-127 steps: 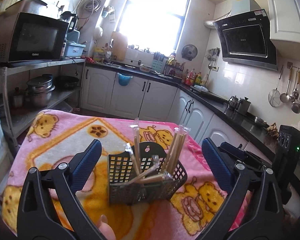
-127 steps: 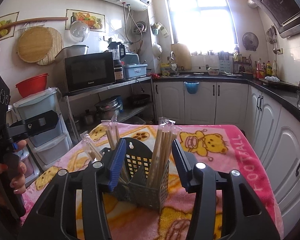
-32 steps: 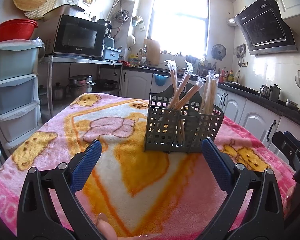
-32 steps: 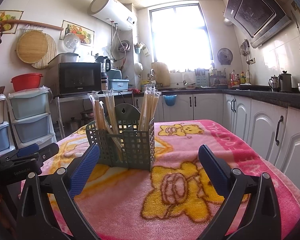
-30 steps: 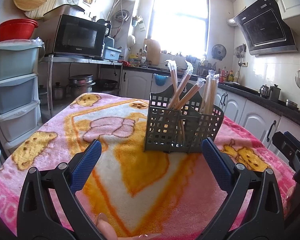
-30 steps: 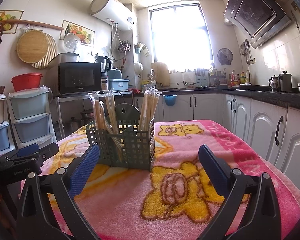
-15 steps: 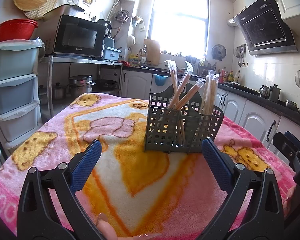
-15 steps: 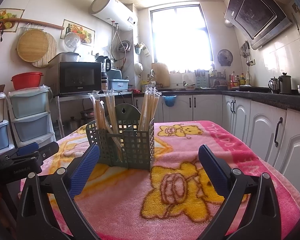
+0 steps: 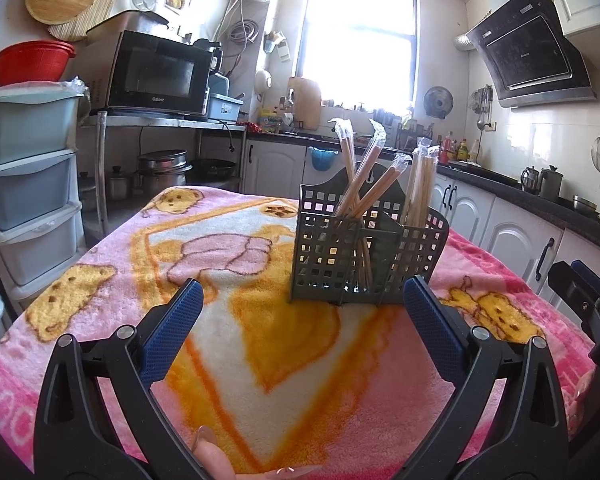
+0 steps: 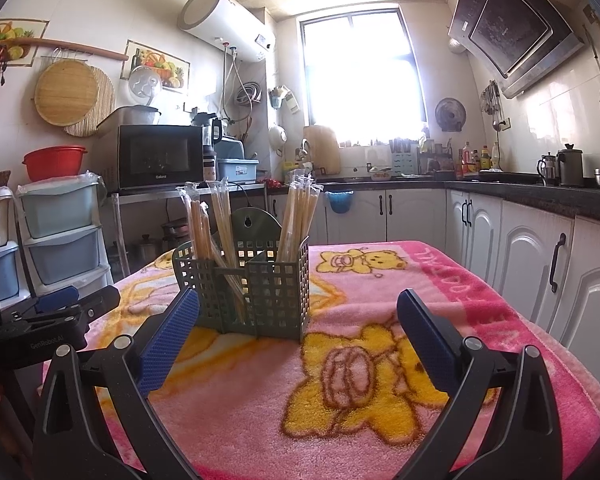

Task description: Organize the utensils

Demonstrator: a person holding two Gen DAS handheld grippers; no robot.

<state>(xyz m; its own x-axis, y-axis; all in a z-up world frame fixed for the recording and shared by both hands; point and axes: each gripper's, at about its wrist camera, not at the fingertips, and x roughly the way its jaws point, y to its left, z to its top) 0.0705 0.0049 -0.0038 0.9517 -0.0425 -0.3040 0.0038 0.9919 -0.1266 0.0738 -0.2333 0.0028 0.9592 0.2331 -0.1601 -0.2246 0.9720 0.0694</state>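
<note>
Both grippers, left (image 9: pixel 300 320) and right (image 10: pixel 296 320), hover with fingers spread, empty, near the grey caddy (image 10: pixel 252 284) of wrapped chopsticks (image 10: pixel 298 216). The far microwave (image 10: pixel 156 156) reads "Galanz".

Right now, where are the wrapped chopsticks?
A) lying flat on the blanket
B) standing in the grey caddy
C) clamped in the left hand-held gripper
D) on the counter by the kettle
B: the wrapped chopsticks stand in compartments of the grey caddy on the pink blanket, while the left hand-held gripper and the right hand-held gripper are both open and hold nothing.
</note>
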